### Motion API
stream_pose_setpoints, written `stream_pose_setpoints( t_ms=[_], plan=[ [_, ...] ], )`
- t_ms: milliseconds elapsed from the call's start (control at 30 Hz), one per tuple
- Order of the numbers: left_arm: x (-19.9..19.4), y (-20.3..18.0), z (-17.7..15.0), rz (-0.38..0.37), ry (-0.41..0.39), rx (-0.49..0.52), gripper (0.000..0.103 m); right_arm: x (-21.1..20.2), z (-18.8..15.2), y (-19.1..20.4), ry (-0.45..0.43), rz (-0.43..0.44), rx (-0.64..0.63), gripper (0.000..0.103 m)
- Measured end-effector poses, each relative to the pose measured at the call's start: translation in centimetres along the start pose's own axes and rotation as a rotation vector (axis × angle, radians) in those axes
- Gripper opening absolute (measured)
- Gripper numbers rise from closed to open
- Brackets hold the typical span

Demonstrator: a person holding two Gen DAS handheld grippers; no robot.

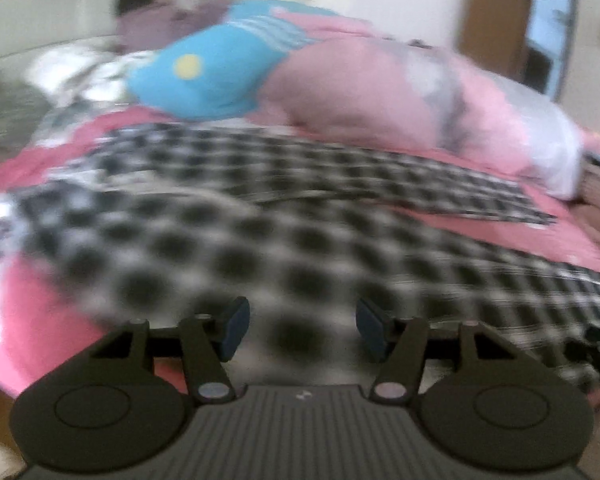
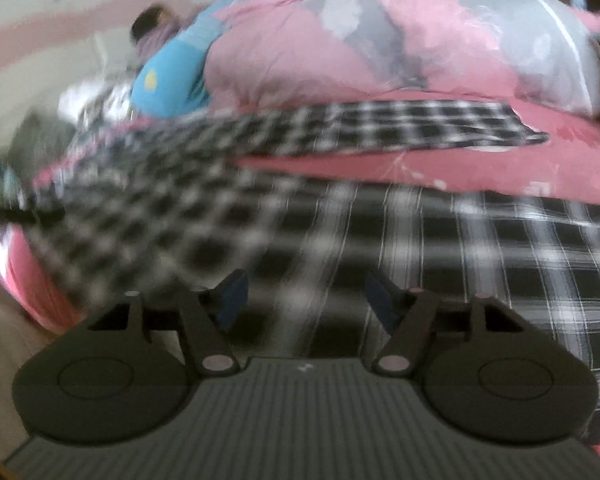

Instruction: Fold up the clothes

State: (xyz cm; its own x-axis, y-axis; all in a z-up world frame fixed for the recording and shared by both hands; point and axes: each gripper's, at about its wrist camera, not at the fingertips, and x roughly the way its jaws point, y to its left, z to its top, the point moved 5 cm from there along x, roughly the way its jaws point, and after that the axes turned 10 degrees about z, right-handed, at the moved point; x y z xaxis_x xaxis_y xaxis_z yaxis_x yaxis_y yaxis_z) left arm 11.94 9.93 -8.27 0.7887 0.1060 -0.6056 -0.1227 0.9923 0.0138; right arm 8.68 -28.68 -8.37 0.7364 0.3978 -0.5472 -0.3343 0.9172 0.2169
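A black-and-white checked garment (image 1: 260,216) lies spread across a pink bed sheet (image 1: 32,312); both views are blurred. My left gripper (image 1: 302,328) hovers over its near part with the jaws apart and nothing between the blue pads (image 1: 236,326). In the right wrist view the same checked garment (image 2: 440,248) fills the foreground, one long part (image 2: 400,126) stretching away to the right. My right gripper (image 2: 304,298) stands open just above the cloth, its pads (image 2: 232,292) clear of it.
A bulky pink quilt (image 1: 360,92) and a blue cushion (image 1: 204,76) are piled at the far side of the bed. A person (image 1: 148,8) lies beyond them. A clear plastic-wrapped bundle (image 1: 548,132) sits at the right, a brown door (image 1: 496,20) behind.
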Motion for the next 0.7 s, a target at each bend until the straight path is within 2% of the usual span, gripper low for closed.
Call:
stream_pose_setpoints(
  t_ms=[133, 300, 467, 567, 700],
  plan=[
    [-3.5, 5.2, 2.1, 0.151, -0.054, -0.070, 0.060, 0.2, -2.1, 0.0, 0.066, -0.096, -0.054, 0.068],
    [-9.0, 11.1, 6.0, 0.330, -0.149, -0.151, 0.061, -3.2, -1.9, -0.7, -0.020, -0.065, 0.029, 0.068],
    [-10.5, 12.5, 7.6, 0.325, -0.168, -0.190, 0.069, -6.4, -0.7, -1.2, -0.139, -0.013, 0.147, 0.068],
    [-9.5, 11.4, 7.5, 0.282, -0.147, -0.184, 0.069, -9.2, 0.2, -0.6, -0.203, 0.031, 0.187, 0.068],
    [-8.7, 9.6, 6.3, 0.204, -0.113, -0.208, 0.069, -13.9, 2.5, 0.7, -0.307, 0.062, 0.176, 0.068]
  ],
)
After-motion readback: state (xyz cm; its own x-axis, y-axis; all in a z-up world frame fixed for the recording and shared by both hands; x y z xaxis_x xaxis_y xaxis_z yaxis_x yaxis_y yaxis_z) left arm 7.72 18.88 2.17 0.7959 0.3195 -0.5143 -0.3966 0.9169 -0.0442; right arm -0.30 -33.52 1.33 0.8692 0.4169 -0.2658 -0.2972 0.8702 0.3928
